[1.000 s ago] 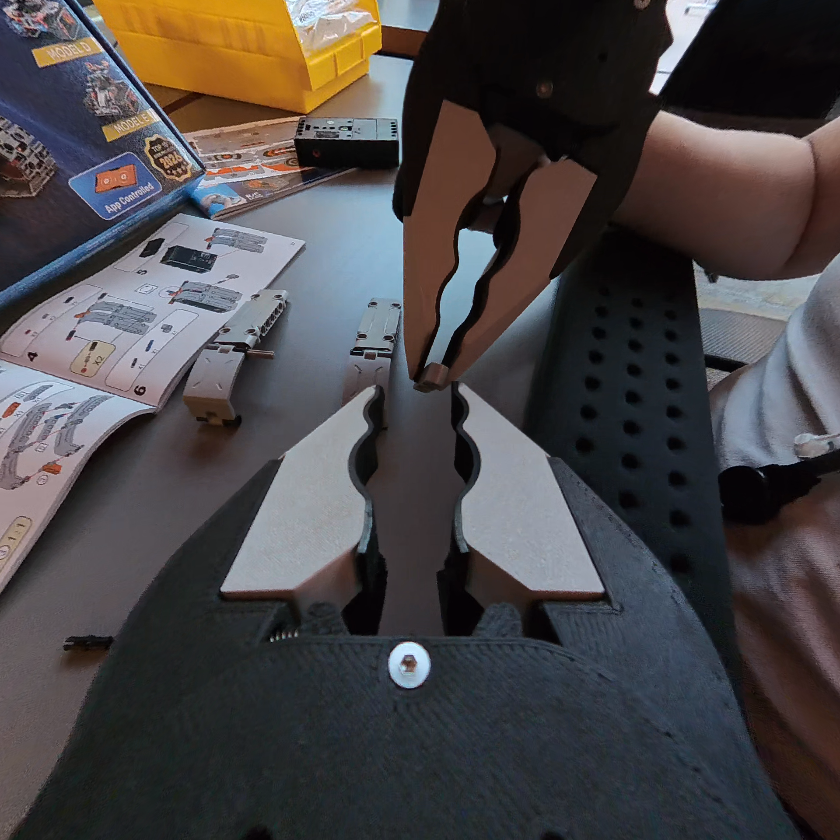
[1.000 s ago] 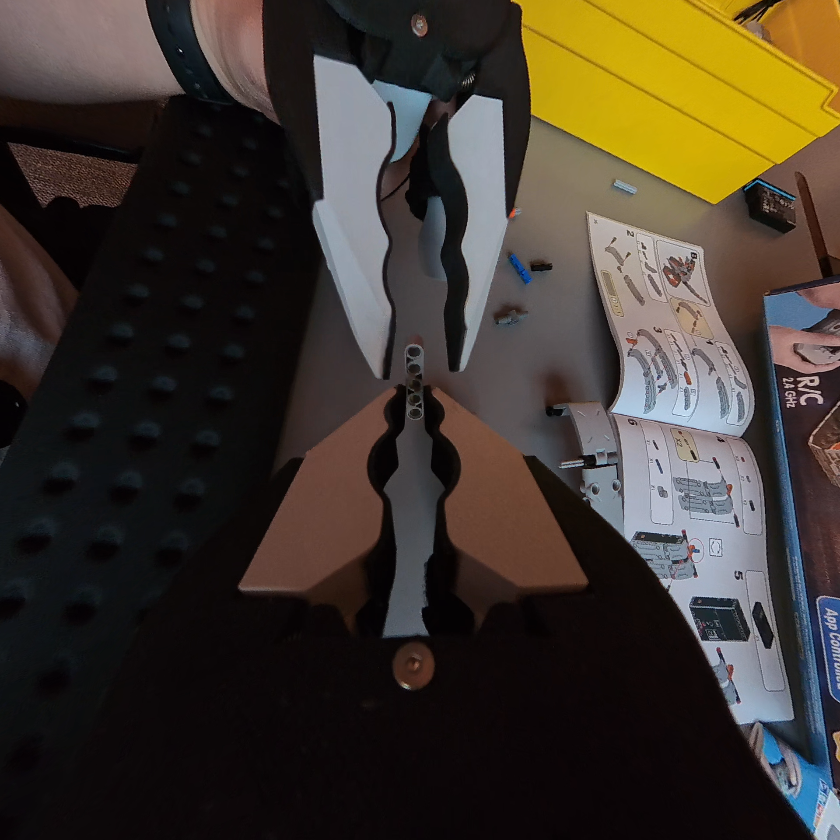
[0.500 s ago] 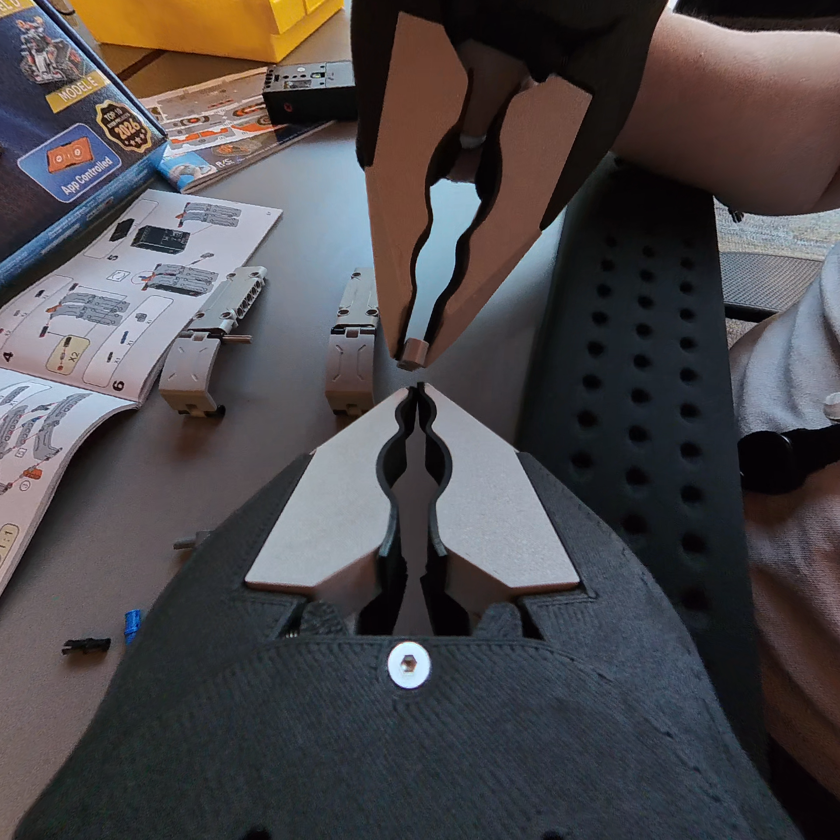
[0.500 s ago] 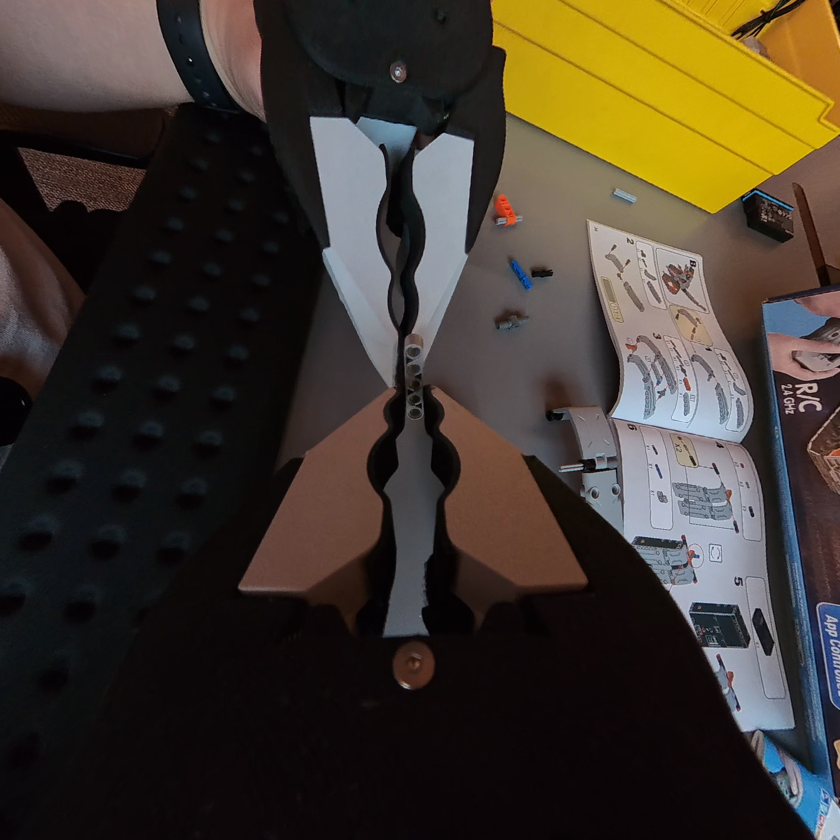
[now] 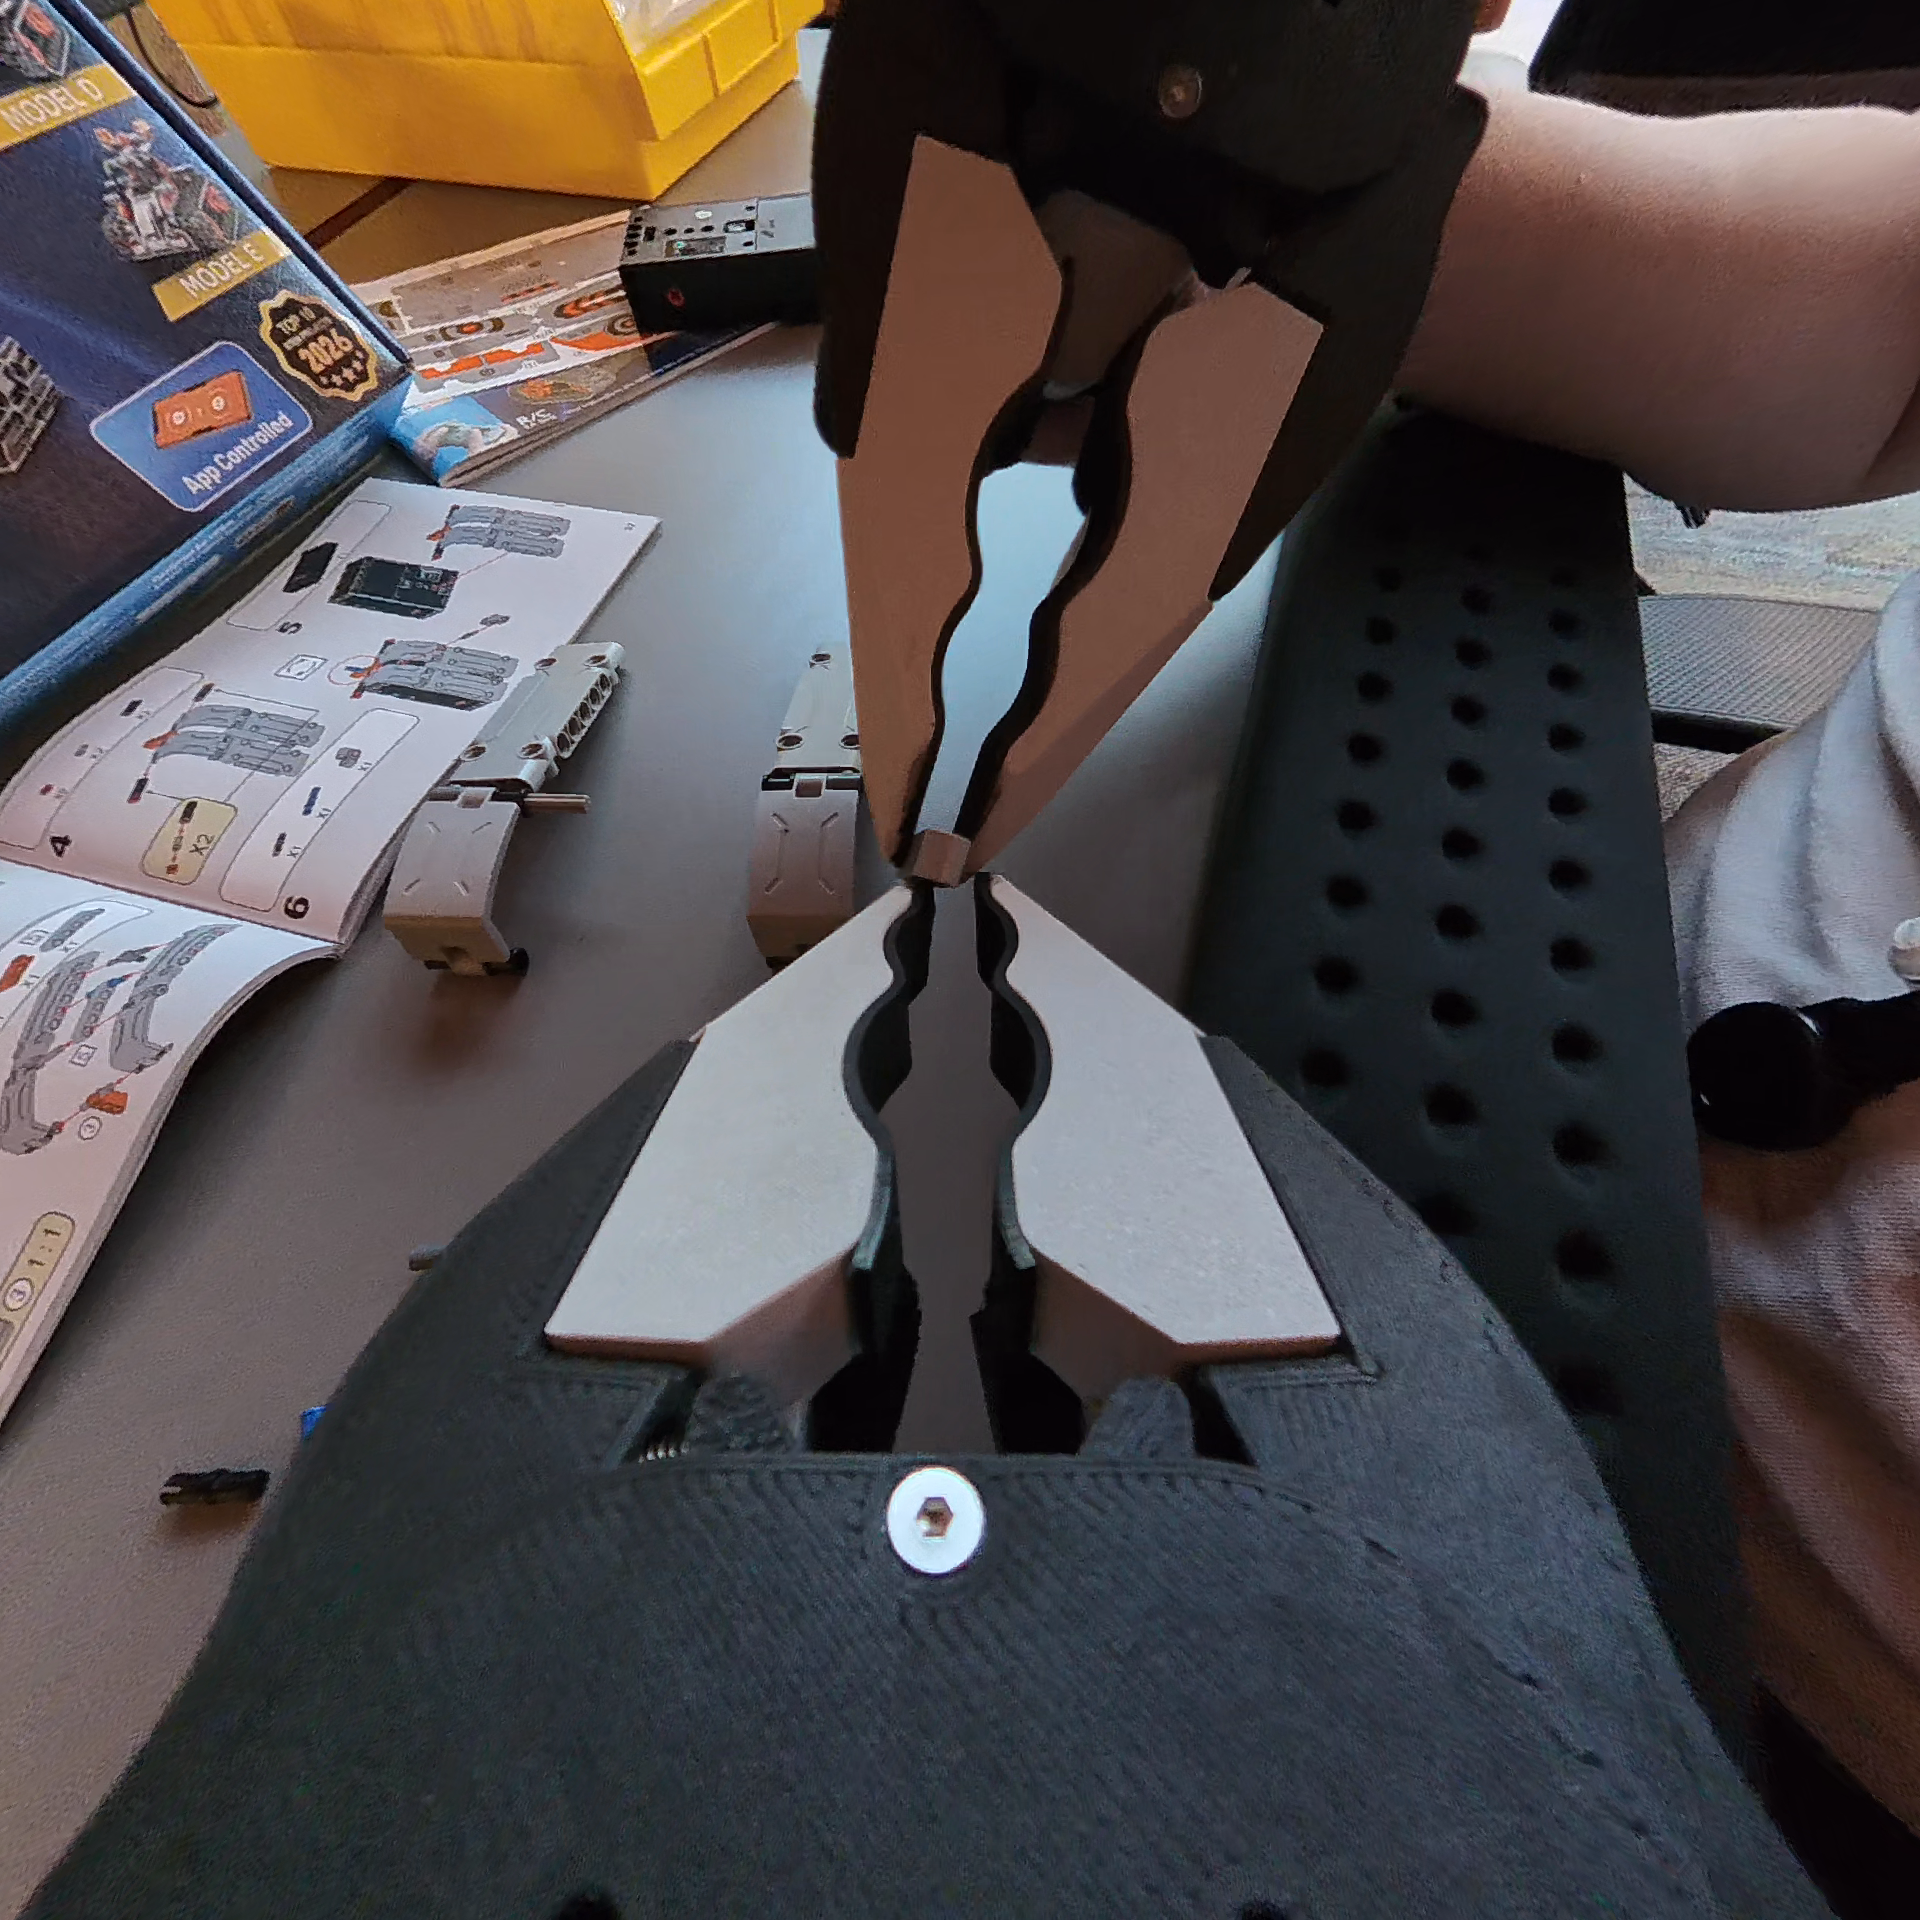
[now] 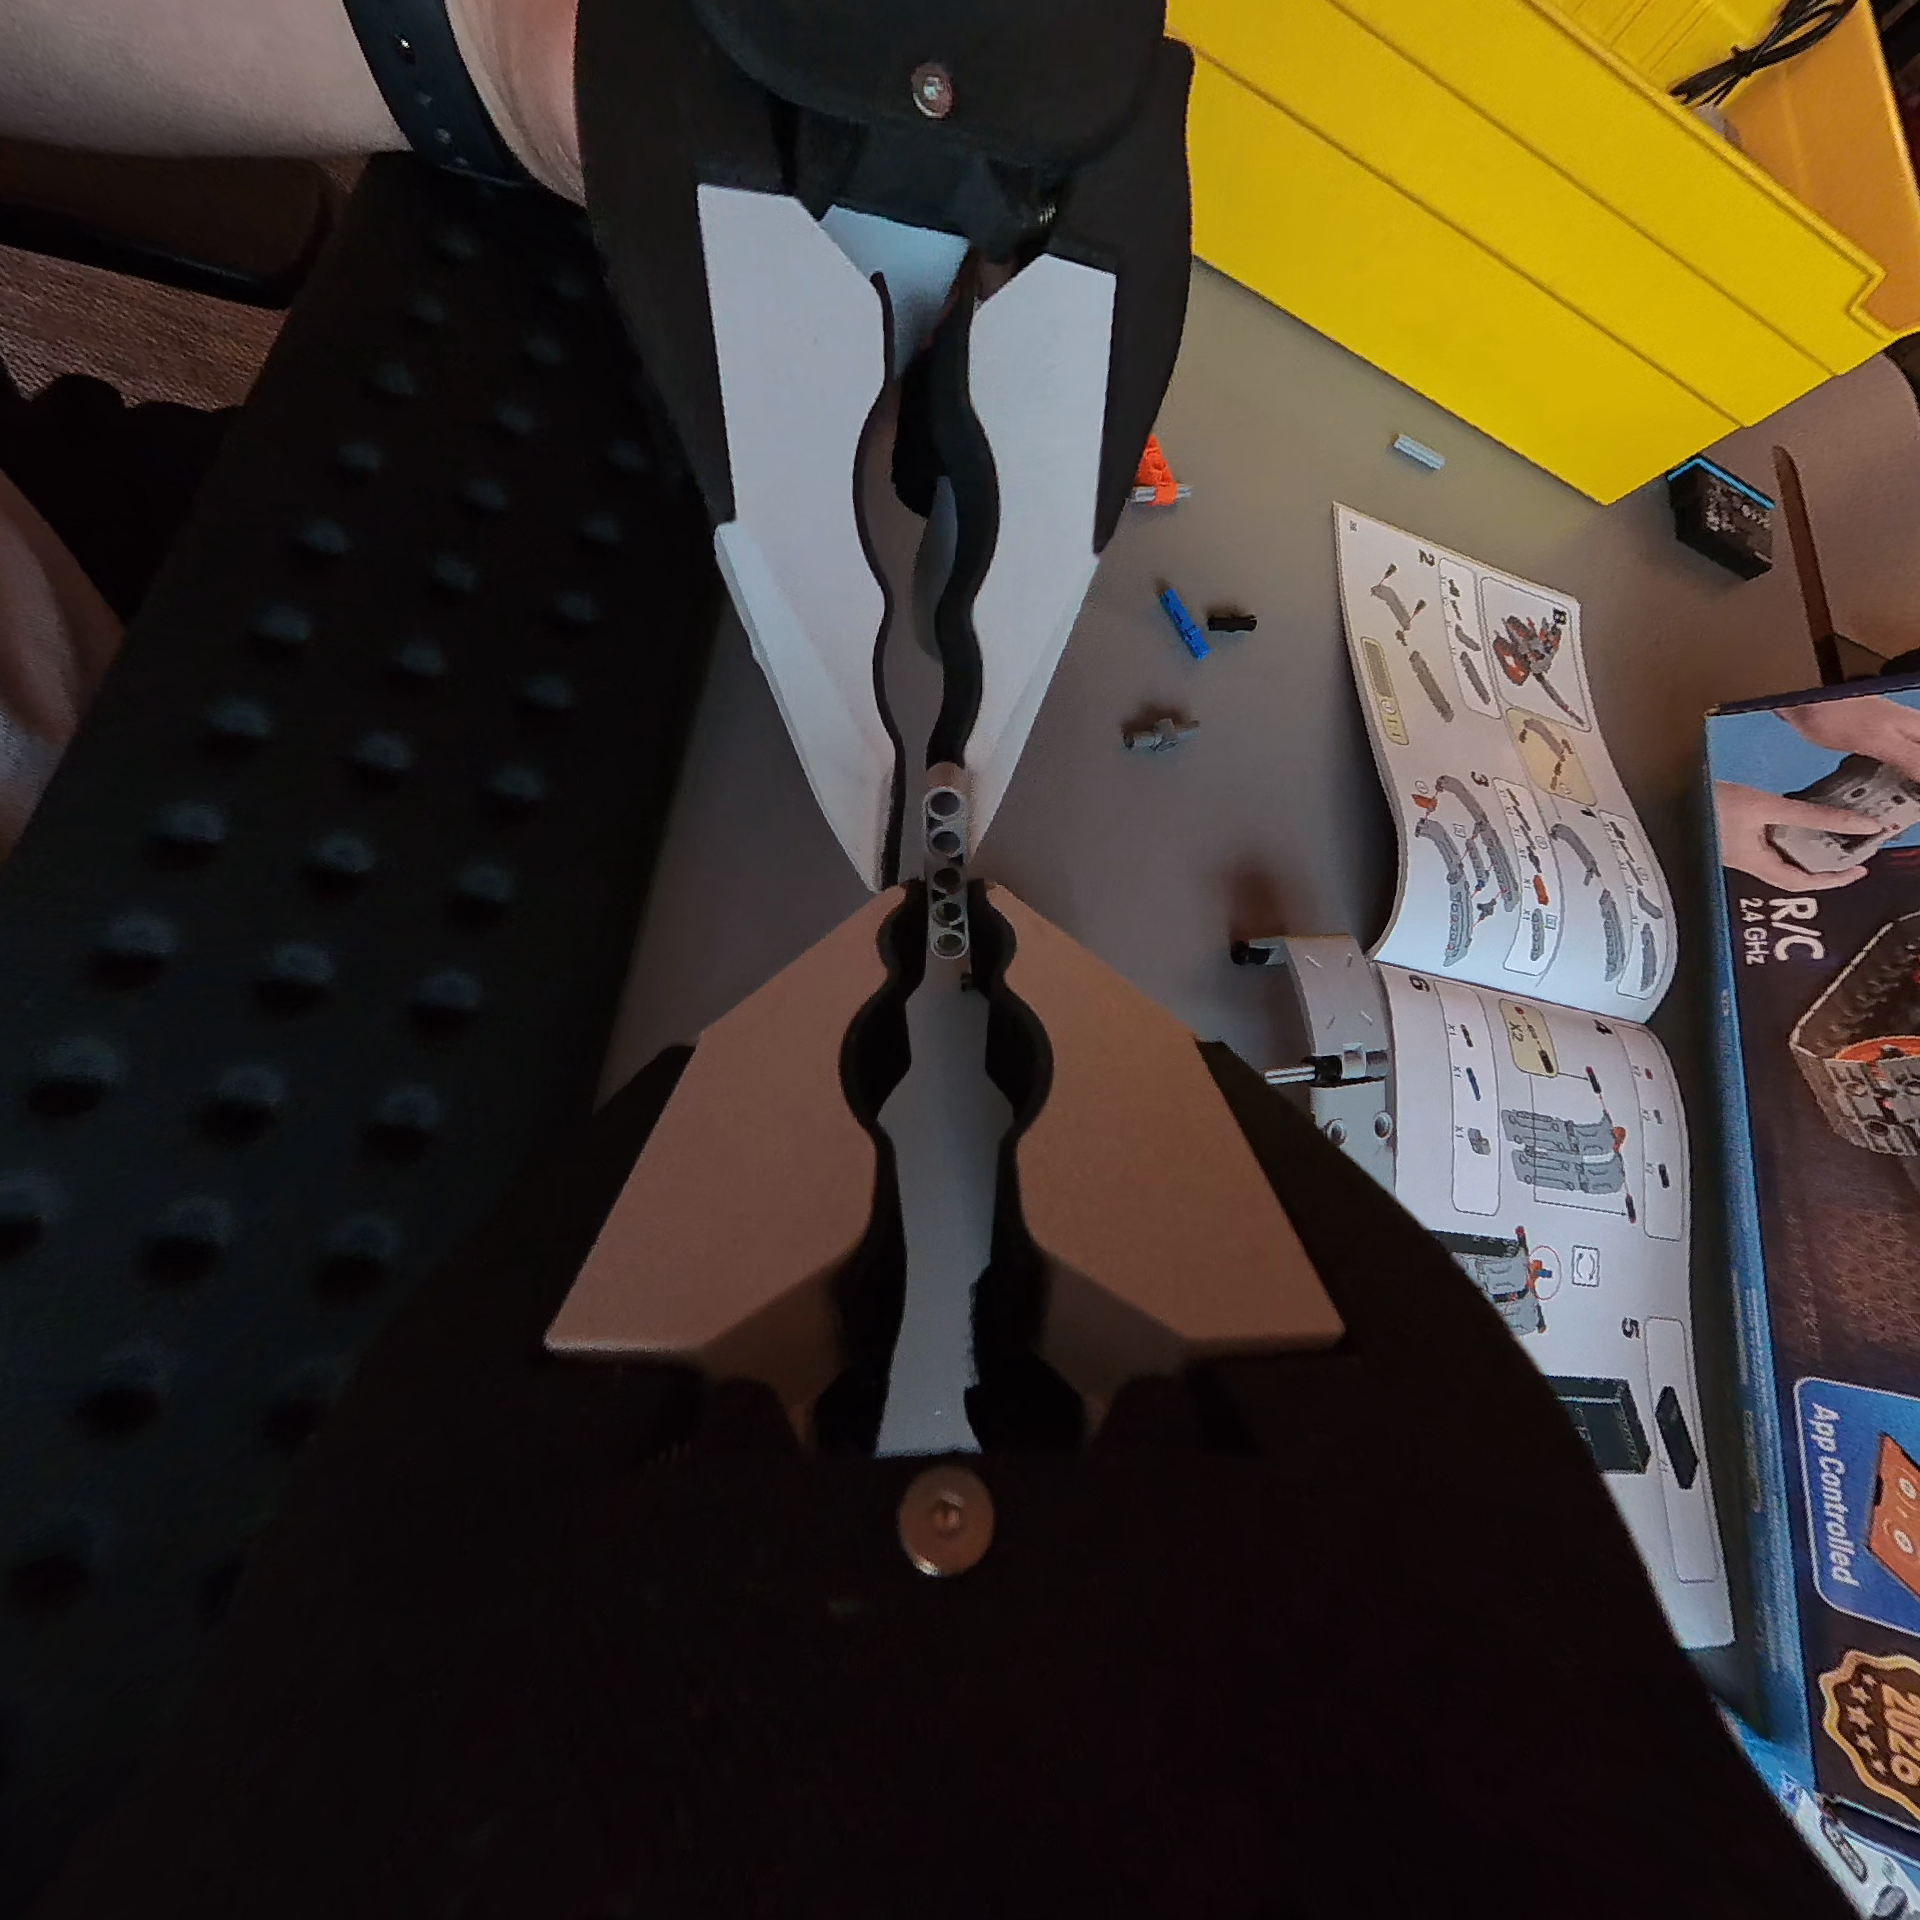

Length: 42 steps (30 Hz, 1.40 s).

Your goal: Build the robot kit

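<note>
A short light-grey beam with round holes [image 6: 947, 831] is clamped in my right gripper [image 6: 948, 896] and points away from it, above the dark table. In the left wrist view its square end [image 5: 941, 858] shows between the right gripper's tips [image 5: 940, 847], which come down from above. My left gripper [image 5: 948, 888] meets it tip to tip. Its jaws stand about a beam's width apart, at either side of the beam's free end, and the gap behind the tips is empty. The left gripper also shows at the top of the right wrist view [image 6: 935, 847].
Two grey assembled parts [image 5: 457, 862] [image 5: 810, 810] lie beside an open instruction booklet [image 5: 312, 665]. A blue box [image 5: 156, 312], a yellow bin [image 5: 499, 94] and a black module [image 5: 717, 260] stand behind. Small pins [image 6: 1184, 623] lie loose. A black perforated chair part [image 5: 1455, 831] lies along the table edge. The grippers are tip to tip, or close to it. The black module [image 5: 717, 260] is about equally far from each gripper, around 35 cm.
My left gripper closed from wide open to almost shut, then widened slightly and moved up to the beam's end. The right gripper kept its hold on the beam.
</note>
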{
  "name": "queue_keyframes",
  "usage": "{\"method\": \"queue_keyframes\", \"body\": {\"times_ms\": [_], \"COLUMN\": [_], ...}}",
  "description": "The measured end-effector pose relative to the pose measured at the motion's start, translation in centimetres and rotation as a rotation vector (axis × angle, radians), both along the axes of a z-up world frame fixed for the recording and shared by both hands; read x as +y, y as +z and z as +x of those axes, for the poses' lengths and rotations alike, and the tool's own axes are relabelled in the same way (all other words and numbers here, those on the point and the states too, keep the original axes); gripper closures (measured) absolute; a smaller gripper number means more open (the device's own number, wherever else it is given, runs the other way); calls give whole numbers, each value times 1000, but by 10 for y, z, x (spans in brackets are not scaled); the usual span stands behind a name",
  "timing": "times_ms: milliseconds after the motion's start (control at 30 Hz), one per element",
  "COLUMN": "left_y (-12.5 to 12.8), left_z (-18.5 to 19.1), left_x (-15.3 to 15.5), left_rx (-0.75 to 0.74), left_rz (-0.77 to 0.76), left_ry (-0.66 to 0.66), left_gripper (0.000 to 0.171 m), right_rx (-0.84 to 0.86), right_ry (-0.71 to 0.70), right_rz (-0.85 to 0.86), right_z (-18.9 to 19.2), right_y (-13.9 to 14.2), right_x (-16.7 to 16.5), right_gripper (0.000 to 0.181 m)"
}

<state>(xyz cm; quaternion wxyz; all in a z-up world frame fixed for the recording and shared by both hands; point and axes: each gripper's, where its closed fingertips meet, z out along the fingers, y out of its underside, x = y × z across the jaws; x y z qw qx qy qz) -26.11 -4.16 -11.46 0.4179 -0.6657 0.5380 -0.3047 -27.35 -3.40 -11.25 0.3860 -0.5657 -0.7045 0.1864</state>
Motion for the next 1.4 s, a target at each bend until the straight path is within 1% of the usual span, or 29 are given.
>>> {"method": "queue_keyframes", "body": {"times_ms": [400, 433, 467, 533, 567, 700, 800, 867, 967, 1100, 1267, 1333, 1400], "left_y": [6, 8, 12, 20, 23, 31, 46, 49, 49, 49, 38, 34, 31], "left_z": [-1, -2, -2, -4, -6, -14, -15, -16, -18, -19, -15, -15, -17], "left_x": [0, 2, 4, 8, 11, 24, 22, 24, 25, 24, 26, 28, 32], "left_rx": [-41, -57, -81, -148, -182, -295, -415, -451, -466, -470, -393, -366, -343], "left_rz": [-22, -26, -39, -94, -136, -292, -395, -444, -490, -503, -479, -457, -427], "left_ry": [1, 10, 22, 43, 52, 109, 70, 70, 66, 66, 104, 126, 153], "left_gripper": [171, 168, 160, 142, 138, 137, 138, 140, 147, 145, 142, 149, 161], "right_rx": [29, 33, 38, 51, 61, 103, 92, 68, 23, -11, -21, -30, -29], "right_ry": [-6, -18, -33, -63, -83, -126, -124, -124, -121, -132, -153, -161, -155], "right_rz": [24, 41, 68, 156, 207, 330, 397, 426, 477, 517, 520, 510, 514], "right_z": [0, 0, 0, 1, 1, -4, -10, -13, -14, -15, -16, -15, -16], "right_y": [6, 7, 9, 15, 19, 30, 29, 24, 18, 14, 13, 11, 11], "right_x": [3, 6, 10, 20, 25, 32, 32, 33, 35, 37, 39, 40, 38], "right_gripper": [175, 174, 174, 175, 175, 174, 174, 174, 174, 174, 174, 174, 174]}}
